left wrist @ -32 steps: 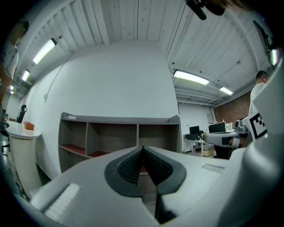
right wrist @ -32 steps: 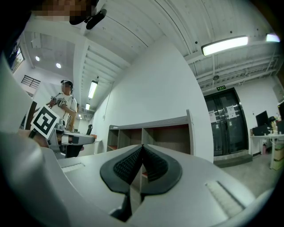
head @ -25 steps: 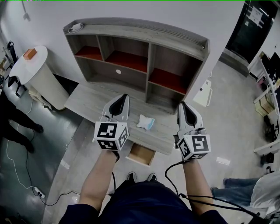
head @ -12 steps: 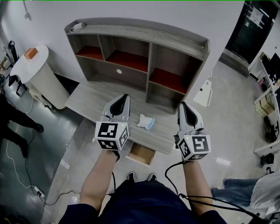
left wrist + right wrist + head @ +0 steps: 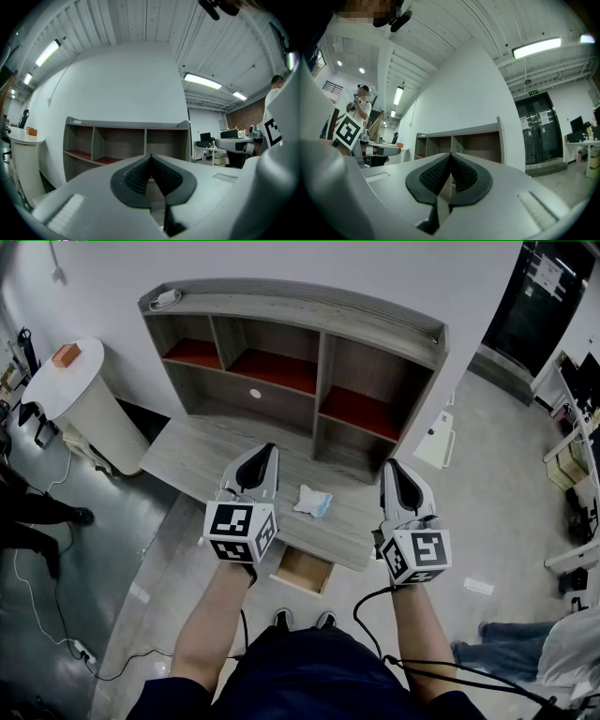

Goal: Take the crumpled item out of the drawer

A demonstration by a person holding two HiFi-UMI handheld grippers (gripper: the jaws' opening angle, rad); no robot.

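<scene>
A crumpled white and pale blue item [image 5: 311,501] lies on the grey wooden desk top [image 5: 192,460], between my two grippers. Below the desk's front edge a drawer [image 5: 302,572] stands pulled out, its light wood bottom bare. My left gripper [image 5: 268,447] hovers over the desk to the left of the crumpled item, shut with nothing in it. My right gripper [image 5: 388,464] hovers to the item's right, also shut and empty. In the left gripper view the tips of my left gripper [image 5: 150,155] meet, and in the right gripper view my right gripper [image 5: 450,154] is closed the same way.
A grey shelf unit [image 5: 300,371] with red-floored compartments stands at the back of the desk against the white wall. A round white table [image 5: 80,399] stands at the left, with a person's legs [image 5: 37,521] on the floor beside it. Cables [image 5: 56,615] trail on the floor.
Both grippers and the crumpled item have stayed put. Only the person's legs at the left edge have shifted a little.
</scene>
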